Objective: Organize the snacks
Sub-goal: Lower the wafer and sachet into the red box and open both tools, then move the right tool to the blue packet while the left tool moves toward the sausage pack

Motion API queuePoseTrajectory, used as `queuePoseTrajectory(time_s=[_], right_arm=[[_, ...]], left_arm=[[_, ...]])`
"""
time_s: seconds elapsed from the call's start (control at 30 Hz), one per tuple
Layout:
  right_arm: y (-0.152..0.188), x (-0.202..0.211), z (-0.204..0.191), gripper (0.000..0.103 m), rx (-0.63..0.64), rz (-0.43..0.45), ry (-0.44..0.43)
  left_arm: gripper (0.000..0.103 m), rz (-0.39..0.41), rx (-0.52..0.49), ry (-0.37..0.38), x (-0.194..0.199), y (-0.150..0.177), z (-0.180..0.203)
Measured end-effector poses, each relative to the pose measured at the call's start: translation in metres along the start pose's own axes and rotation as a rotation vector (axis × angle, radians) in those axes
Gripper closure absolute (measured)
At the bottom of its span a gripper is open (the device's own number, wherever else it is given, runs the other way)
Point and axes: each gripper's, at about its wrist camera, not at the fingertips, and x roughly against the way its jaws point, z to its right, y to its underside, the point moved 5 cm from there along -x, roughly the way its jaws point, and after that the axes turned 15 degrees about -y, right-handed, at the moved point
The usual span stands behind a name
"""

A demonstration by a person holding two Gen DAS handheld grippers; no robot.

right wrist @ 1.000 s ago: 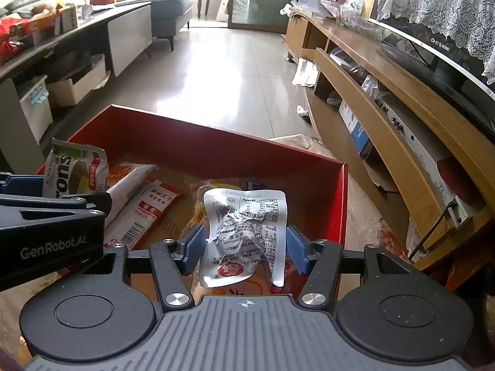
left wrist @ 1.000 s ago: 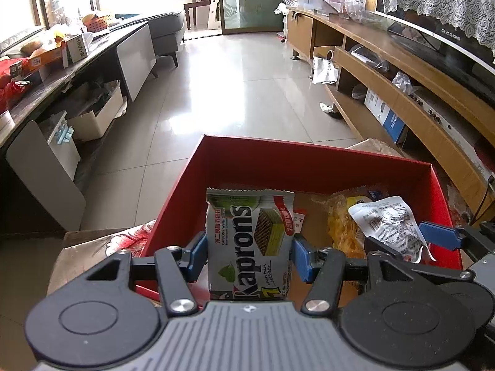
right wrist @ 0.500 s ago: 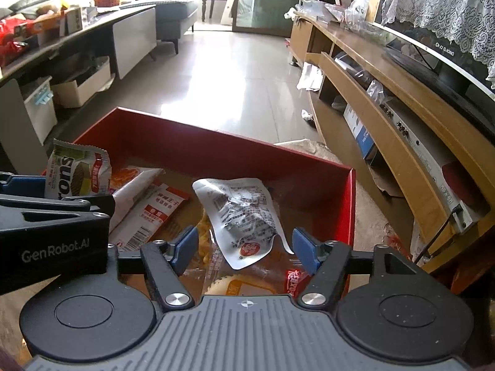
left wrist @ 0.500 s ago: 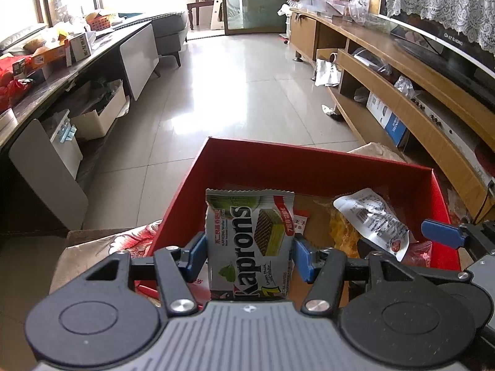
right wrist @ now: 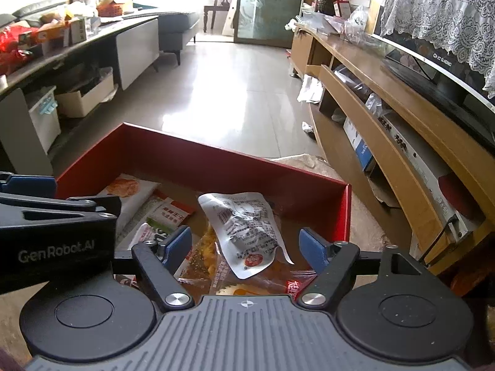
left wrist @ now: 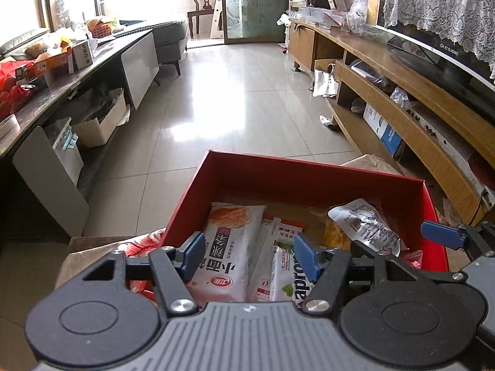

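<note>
Released since the earlier frames, both snack packets are now seen lying in the red box, and the jaws of both claws have just been opening, with nothing pressed between them.

Through the left wrist camera, the left claw point(left wrist: 249, 255) is seen with its blue pads apart above the red box point(left wrist: 309, 182). The green and white wafer packet point(left wrist: 289, 278), partly readable as "Kaprons", lies flat below the right pad, no longer upright between the jaws. Beside it, to the left, a long white packet point(left wrist: 225, 247) with a picture of a golden flatbread and large Chinese characters is lying, touching the wafer packet. A crinkled silver pouch point(left wrist: 365, 225) with small black print rests at the right side of the box, on a yellow snack bag point(left wrist: 337, 235). At the right edge a blue pad of the right claw point(left wrist: 441, 238) is visible.

Through the right wrist camera, the right claw point(right wrist: 246, 245) is seen with its pads wide apart. The silver pouch point(right wrist: 247, 232) lies between and beyond them, clear of both pads, with a small red round label near its lower end. Under it a clear bag of orange-yellow snacks point(right wrist: 210, 256) is seen. At the left the other claw's black body point(right wrist: 55, 247) bears the words "GenRobot.AI". The television point(right wrist: 439, 61) on the wooden shelf unit point(right wrist: 386, 105) at the right carries mirrored lettering that cannot be read.
</note>
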Motion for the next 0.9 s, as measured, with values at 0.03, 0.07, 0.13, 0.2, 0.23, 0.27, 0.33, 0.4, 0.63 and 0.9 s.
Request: queuePoseTrajectory(time_s=[0.03,0.07,0.13,0.2,0.23,0.27,0.33,0.4,0.63,0.9], right_arm=[[0.000,0.001,0.000,0.021,-0.001,0.002,0.002],[0.000,0.002,0.000,0.021,-0.002,0.003,0.003],[-0.001,0.003,0.000,0.021,-0.005,0.007,0.005],[-0.002,0.005,-0.001,0.021,-0.003,0.010,0.008],[-0.002,0.005,-0.001,0.021,0.000,0.011,0.010],[-0.002,0.006,-0.002,0.021,0.001,0.010,0.010],[-0.002,0.009,-0.003,0.021,0.006,0.012,0.011],[-0.001,0.012,-0.003,0.021,0.009,0.014,0.011],[-0.001,0.027,-0.010,0.021,0.023,0.027,0.012],[0.004,0.038,-0.022,0.021,0.037,0.028,0.005]], left_arm=[[0.038,0.001,0.001,0.001,0.000,0.000,0.000],[0.038,0.002,0.004,0.002,0.001,0.000,-0.001],[0.037,0.005,0.005,0.003,0.003,0.000,-0.001],[0.037,0.005,0.008,0.007,0.005,0.000,-0.002],[0.037,0.005,0.010,0.008,0.005,0.000,-0.003],[0.037,0.005,0.012,0.009,0.006,0.001,-0.004],[0.037,0.004,0.014,0.012,0.008,0.002,-0.006],[0.036,0.005,0.014,0.012,0.010,0.003,-0.008],[0.034,0.018,0.030,0.019,0.023,0.008,-0.019],[0.034,0.015,0.037,0.020,0.033,0.017,-0.030]])
